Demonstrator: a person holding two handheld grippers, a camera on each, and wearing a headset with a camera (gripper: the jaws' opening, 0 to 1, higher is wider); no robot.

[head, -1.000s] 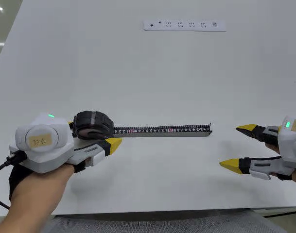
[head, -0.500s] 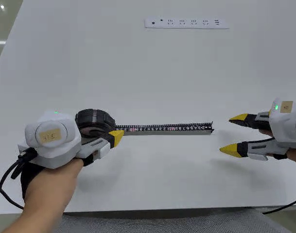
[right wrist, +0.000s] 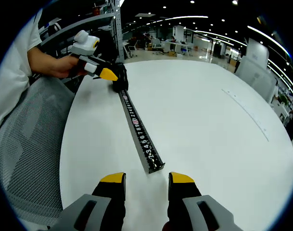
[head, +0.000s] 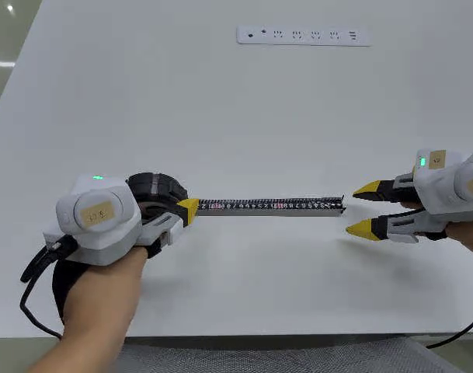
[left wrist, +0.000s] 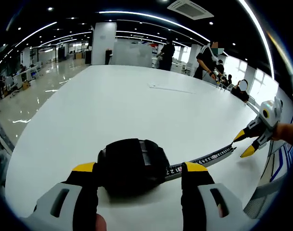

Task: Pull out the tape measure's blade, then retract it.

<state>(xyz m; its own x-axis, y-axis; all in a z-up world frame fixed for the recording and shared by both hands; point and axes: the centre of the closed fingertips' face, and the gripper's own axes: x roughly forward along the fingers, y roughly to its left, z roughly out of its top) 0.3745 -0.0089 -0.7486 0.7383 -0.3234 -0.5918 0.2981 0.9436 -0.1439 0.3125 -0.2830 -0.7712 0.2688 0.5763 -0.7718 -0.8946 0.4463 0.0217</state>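
- White worktop (head: 236, 116), bare apart from a power strip (head: 303, 35) at the far edge and the work in hand.
- Tape measure case (head: 153, 194): black, at the near left of the worktop. It is clamped between the jaws of the left gripper (head: 168, 202). The left gripper view confirms one jaw pressed to each side of the case (left wrist: 132, 166), which sets how far they stand open.
- Blade (head: 271, 206): drawn out part-way. It lies flat on the worktop, running right from the case, markings up.
- Right gripper (head: 363, 208): jaws parted with a moderate gap and holding nothing. In the right gripper view the blade (right wrist: 136, 127) stops just ahead of the gap between the jaw tips, lined up with it but not yet inside it.
- Change noted: a second ago the right gripper stood well off to the right and nearer the person, jaws spread wider. It has since closed in on the blade's free end and narrowed its gap. The case, the blade's drawn length and the left gripper's hold look unaltered; the slight shift of the scene is the headset moving.
- Assessment: the blade's end is about to be taken, either to pull out more blade or to guide it back in. The frames do not settle which.
- Risk: the end is thin and flat to the worktop, so the jaws could close above it or push it aside.
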